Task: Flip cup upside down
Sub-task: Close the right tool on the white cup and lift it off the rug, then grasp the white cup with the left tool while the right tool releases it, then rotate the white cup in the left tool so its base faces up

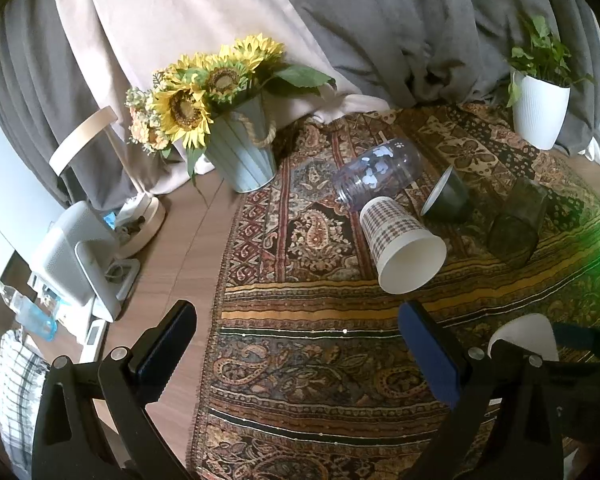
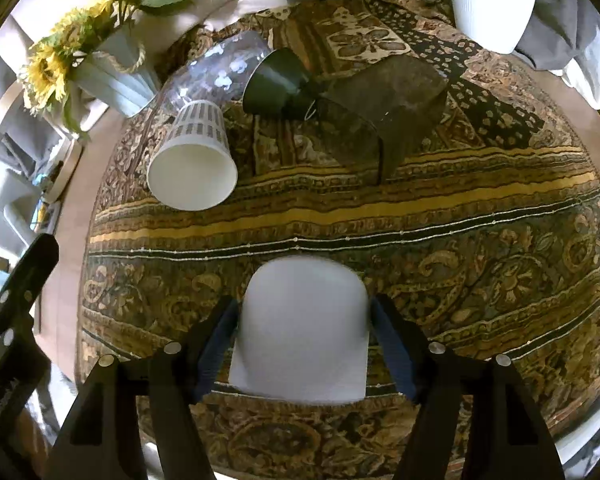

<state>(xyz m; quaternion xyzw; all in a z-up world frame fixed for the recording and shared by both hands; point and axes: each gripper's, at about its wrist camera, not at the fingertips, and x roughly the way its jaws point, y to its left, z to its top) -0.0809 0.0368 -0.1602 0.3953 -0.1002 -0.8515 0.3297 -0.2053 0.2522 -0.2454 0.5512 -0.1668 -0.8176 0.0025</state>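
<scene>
We see right gripper [image 2: 304, 344] clamping white cup [image 2: 302, 328], apparently inverted, on patterned cloth [image 2: 460, 216]; beyond cup lie checked paper cup [image 2: 194, 156], dark cup [image 2: 278, 82]; left gripper [image 1: 300, 352] jaws apart.

Dim warm light, fisheye warp, green glare.

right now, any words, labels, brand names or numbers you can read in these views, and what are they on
None can be read.
Clear plastic jar: white paw and blob prints only, no letters.
Patterned paper cup: a houndstooth check, no text.
White cup between the right gripper's fingers: plain.
Small items on the left shelf: any print is too small and blurred.
Left gripper's side: faint embossed marks, unreadable.
</scene>
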